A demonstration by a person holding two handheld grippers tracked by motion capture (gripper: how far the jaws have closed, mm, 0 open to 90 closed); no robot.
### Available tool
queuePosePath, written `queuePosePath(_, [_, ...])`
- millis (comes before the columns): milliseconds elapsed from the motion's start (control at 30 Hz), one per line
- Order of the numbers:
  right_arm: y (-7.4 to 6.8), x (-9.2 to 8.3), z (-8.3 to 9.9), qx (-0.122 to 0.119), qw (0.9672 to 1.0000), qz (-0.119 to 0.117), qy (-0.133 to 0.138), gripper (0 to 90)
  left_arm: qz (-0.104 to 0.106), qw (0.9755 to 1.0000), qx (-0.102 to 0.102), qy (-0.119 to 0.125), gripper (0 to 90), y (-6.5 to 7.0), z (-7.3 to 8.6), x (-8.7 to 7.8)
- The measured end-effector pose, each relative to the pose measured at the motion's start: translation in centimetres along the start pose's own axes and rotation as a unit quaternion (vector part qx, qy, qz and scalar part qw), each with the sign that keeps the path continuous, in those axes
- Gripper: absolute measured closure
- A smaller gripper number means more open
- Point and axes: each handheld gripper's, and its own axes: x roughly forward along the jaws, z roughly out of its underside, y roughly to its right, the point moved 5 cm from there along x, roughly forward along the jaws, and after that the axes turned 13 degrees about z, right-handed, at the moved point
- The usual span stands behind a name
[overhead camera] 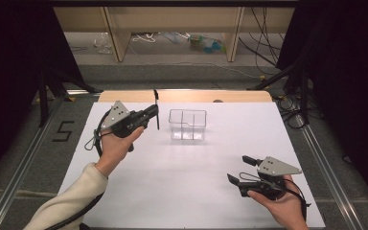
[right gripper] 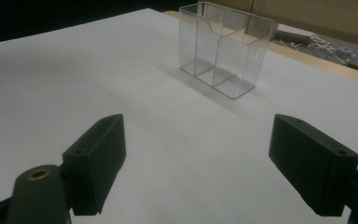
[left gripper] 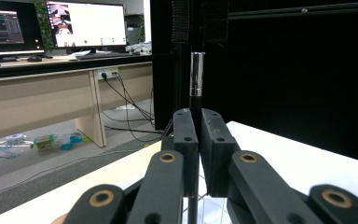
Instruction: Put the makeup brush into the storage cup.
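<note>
Item in hand: my left hand-held gripper (overhead camera: pixel 154 114) clamped on an upright black pen (overhead camera: pixel 156 109), carry step; right hand-held gripper (overhead camera: pixel 238 168) gaping, idle; next, lower pen into clear organizer (overhead camera: pixel 187 125) on counter (overhead camera: pixel 172 182).

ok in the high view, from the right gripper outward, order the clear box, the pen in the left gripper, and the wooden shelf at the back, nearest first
1. Clear box, mid-table, up and left of the right gripper.
2. Pen, upright in the left gripper, just left of the box.
3. Wooden shelf, on the floor beyond the table.
</note>
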Motion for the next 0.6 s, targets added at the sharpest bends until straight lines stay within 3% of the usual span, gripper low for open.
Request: queuePosePath(600, [0.0, 0.1, 0.0, 0.002, 1.0, 0.001, 0.004, 19.9, 0.004, 1.0, -0.004, 0.004, 85.7, 0.0, -0.2, 1.1])
